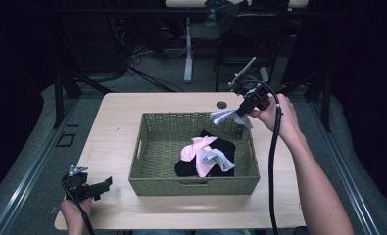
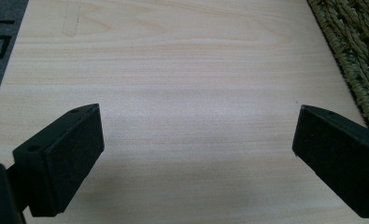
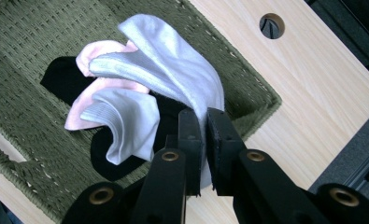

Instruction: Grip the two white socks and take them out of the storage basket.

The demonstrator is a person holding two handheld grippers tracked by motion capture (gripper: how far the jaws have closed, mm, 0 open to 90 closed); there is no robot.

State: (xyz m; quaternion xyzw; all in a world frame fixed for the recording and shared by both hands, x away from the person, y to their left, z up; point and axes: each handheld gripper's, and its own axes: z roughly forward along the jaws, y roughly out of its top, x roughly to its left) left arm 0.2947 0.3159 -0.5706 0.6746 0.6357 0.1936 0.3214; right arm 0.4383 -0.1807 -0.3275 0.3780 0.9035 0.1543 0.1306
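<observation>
A dim room with stands and cables surrounds a pale wooden counter (image 1: 117,122) bearing a green woven basket (image 1: 147,147). We find the right gripper (image 1: 240,113) clamped on a light grey sock (image 3: 173,70), held above the basket's far right corner, the sock hanging from the jaws toward the basket's interior. Its long axis runs from the jaws down and inward over the rim. Inside the basket lie a pink sock (image 1: 193,149), another grey sock (image 1: 218,159) and black socks (image 1: 225,147). The left gripper (image 1: 90,188) rests well apart at the counter's near left edge, jaws spread wide with nothing between them; the right hand is plainly nearer the work. The black socks are partly covered, so we cannot count them; the held sock's gripped end is hidden between the jaws.
</observation>
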